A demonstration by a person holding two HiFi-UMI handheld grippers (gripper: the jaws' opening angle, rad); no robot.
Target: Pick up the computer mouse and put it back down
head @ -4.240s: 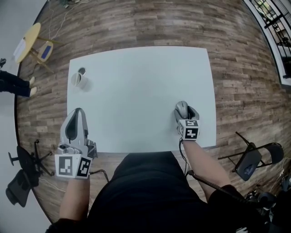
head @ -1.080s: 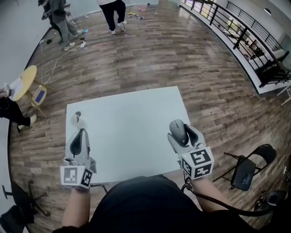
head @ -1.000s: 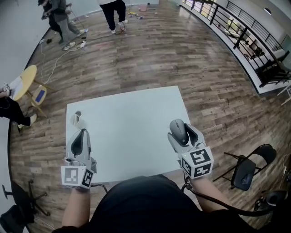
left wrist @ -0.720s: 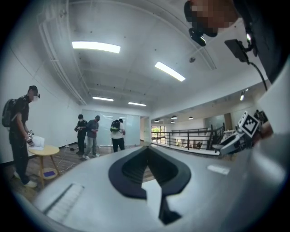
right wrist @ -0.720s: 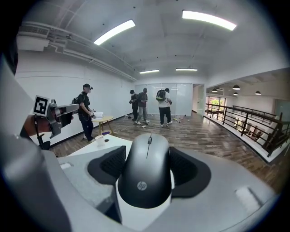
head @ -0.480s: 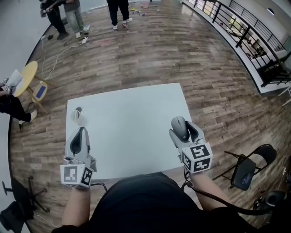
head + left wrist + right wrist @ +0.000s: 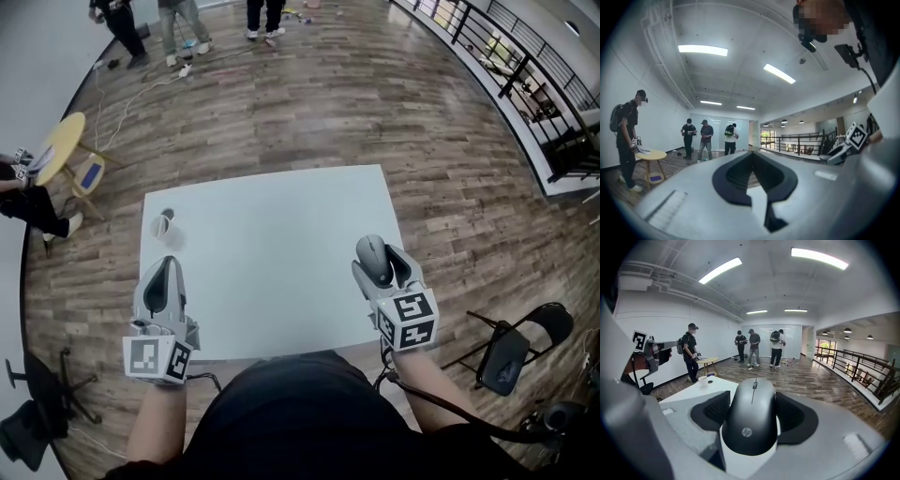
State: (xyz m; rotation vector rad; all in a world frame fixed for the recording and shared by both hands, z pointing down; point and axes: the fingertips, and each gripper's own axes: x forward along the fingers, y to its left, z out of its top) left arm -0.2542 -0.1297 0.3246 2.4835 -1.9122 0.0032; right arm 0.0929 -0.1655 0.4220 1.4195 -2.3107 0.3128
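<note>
Right gripper (image 7: 378, 266) at frame right clamped on black computer mouse (image 7: 372, 253), seemingly just above white table (image 7: 272, 234), left gripper (image 7: 167, 264) at lower left closed and empty, cup (image 7: 163, 225) at table's upper left

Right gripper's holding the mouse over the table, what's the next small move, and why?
Probably lower the right gripper until the mouse meets the table: the mouse is clamped between the jaws, apparently above the white tabletop near its right edge.
</note>
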